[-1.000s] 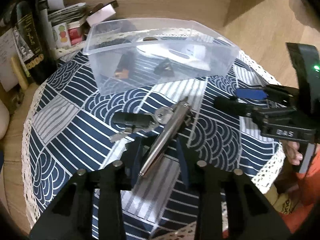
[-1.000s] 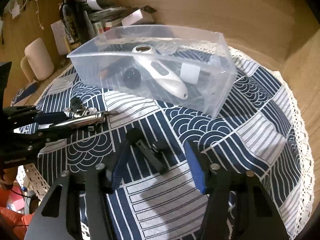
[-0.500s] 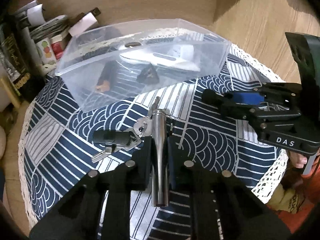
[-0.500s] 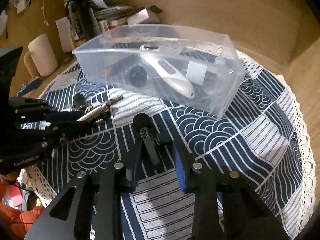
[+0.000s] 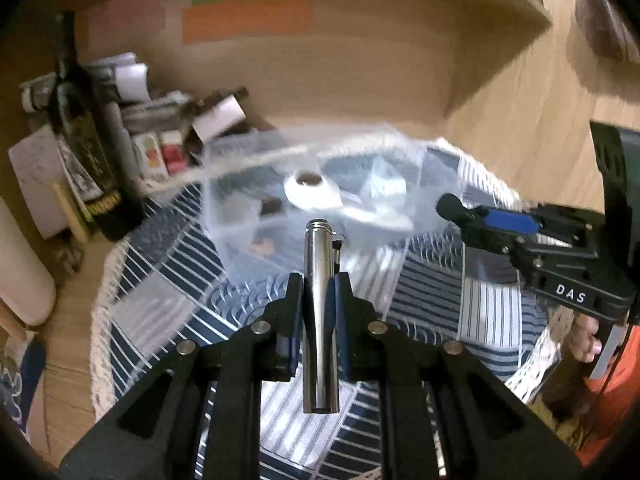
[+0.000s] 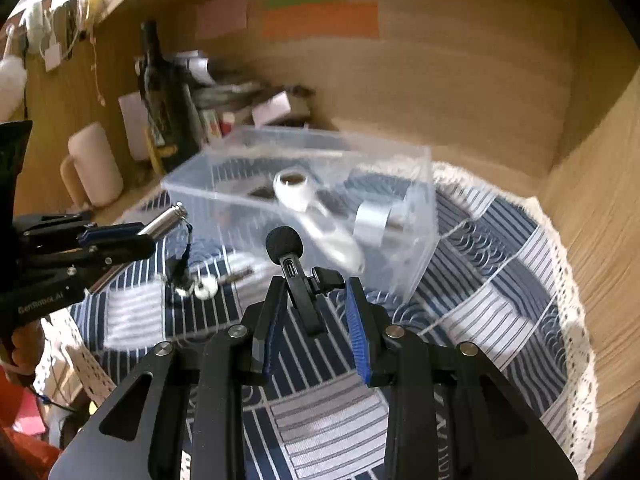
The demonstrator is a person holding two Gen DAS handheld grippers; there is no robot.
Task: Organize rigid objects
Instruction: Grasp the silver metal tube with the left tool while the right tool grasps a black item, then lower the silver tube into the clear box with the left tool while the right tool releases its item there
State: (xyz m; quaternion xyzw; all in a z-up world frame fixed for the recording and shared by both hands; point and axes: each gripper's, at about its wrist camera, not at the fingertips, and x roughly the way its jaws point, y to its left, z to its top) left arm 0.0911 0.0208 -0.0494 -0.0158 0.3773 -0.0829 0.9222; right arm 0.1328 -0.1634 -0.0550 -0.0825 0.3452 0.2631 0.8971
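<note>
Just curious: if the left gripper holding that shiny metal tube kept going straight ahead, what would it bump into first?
Probably the clear plastic box: it sits directly ahead of the left gripper and its silver metal tube. Depth is blurred, so it might pass just above.

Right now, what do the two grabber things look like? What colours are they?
Both are black and boxy. The left gripper and the right gripper each have two long fingers with blue pads inside and round silver screws. One body has white letters reading DAS. A thin dark cable hangs beside an orange sleeve.
</note>
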